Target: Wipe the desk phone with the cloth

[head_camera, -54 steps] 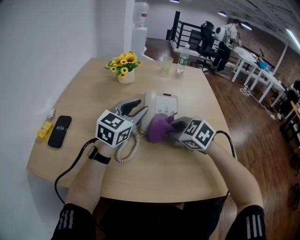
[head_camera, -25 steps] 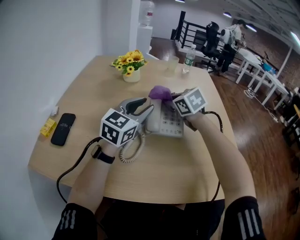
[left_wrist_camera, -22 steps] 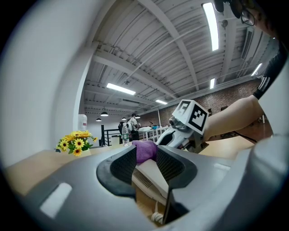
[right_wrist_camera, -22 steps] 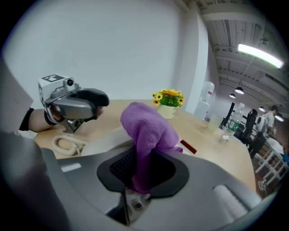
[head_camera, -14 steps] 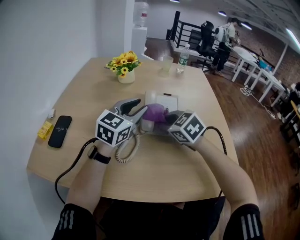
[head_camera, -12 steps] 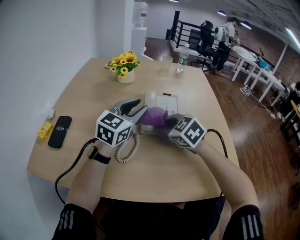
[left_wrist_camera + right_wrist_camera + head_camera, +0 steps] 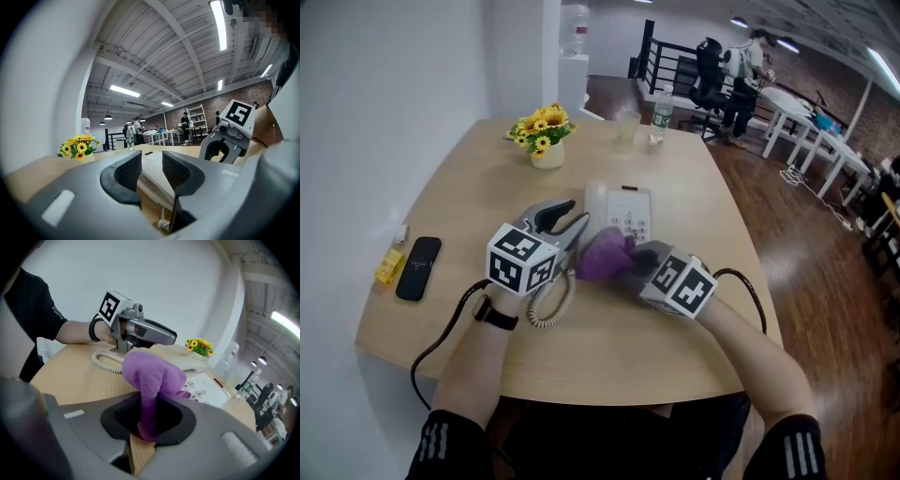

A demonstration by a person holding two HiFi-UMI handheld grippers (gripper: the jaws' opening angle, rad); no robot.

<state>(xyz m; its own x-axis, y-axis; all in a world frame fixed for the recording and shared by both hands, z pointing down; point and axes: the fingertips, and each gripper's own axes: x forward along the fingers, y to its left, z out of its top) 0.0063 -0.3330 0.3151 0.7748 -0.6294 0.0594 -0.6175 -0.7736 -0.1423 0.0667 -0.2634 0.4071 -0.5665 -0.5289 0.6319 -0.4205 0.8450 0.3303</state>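
Just at desk phone's [image 7: 623, 206] near edge, cloth [image 7: 602, 255] in right gripper [image 7: 636, 258].

A big white wall [image 7: 394, 84] fills the left of the head view. A round wooden table [image 7: 609, 347] sits in the middle. The floor [image 7: 825, 281] on the right is dark wood. Far back at the upper right stand white tables [image 7: 802, 103] and a black railing [image 7: 675, 61]. Long lights [image 7: 216, 23] shine on the ceiling.
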